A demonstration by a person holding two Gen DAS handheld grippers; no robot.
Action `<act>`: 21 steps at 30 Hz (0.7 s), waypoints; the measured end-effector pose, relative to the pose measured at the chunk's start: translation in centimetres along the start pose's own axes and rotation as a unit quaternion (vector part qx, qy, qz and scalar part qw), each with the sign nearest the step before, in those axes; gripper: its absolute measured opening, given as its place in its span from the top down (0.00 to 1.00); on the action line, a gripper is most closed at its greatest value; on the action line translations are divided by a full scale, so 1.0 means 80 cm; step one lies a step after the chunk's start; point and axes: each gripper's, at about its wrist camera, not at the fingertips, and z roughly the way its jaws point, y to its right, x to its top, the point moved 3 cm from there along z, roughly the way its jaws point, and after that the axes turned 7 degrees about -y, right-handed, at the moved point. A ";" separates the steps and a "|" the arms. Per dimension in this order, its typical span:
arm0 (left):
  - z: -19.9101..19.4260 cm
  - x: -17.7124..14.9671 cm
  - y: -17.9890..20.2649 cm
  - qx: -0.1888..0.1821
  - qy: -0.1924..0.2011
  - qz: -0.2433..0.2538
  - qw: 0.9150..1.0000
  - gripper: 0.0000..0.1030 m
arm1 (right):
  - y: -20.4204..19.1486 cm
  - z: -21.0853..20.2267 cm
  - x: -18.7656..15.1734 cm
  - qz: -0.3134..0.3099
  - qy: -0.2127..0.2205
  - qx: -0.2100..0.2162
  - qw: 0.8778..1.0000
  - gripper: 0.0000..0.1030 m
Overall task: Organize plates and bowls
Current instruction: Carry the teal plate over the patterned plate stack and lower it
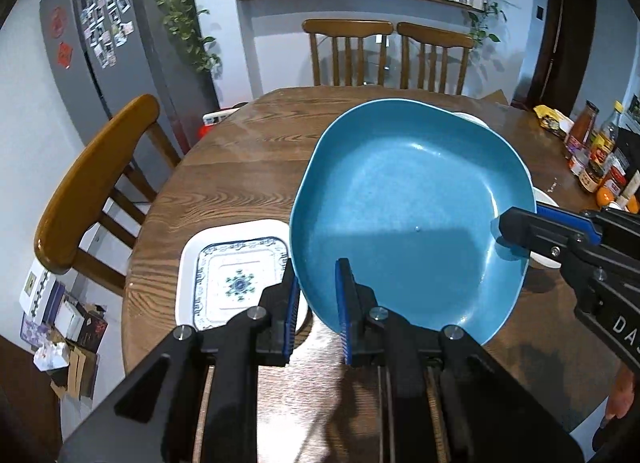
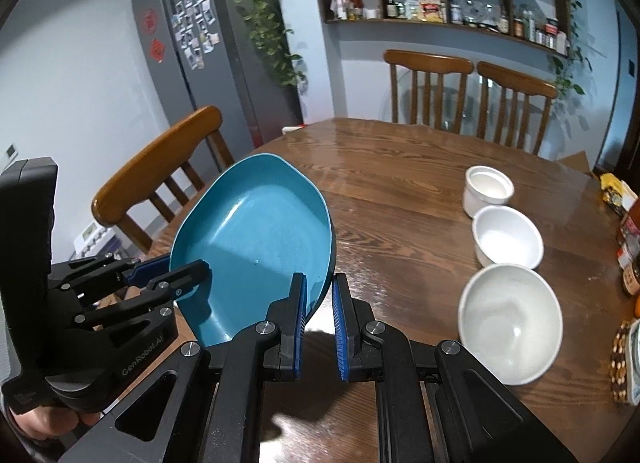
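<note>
While both hand-held grippers clamp the rim of the blue plate (image 1: 404, 207), left hand-held gripper (image 1: 318, 295) and right hand-held gripper (image 2: 320, 299) should keep it level, lifted above the bench (image 2: 400, 191), then lower it onto the patterned white plate (image 1: 232, 275) beside it.

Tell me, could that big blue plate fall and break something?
It might. Both the left gripper and the right gripper pinch only the thin rim of the blue plate, which is tilted above the wooden table, so it could slip out. The patterned square plate lies just beside and below it, so lowering carelessly could knock them together. Three white bowls also sit close on the right and could get bumped.
</note>
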 end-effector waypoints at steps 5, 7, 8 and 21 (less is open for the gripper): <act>0.006 -0.004 -0.018 0.012 -0.006 -0.015 1.000 0.85 | -0.017 0.016 0.006 -0.014 -0.009 0.010 1.000 0.86; 0.009 -0.006 -0.026 0.016 -0.009 -0.022 1.000 0.86 | -0.023 0.024 0.008 -0.018 -0.015 0.015 1.000 0.86; 0.010 -0.007 -0.030 0.018 -0.011 -0.026 0.999 0.86 | -0.026 0.027 0.009 -0.021 -0.017 0.017 0.999 0.86; 0.039 -0.018 -0.083 0.047 -0.043 -0.075 0.995 0.85 | -0.069 0.080 0.026 -0.065 -0.051 0.045 0.996 0.86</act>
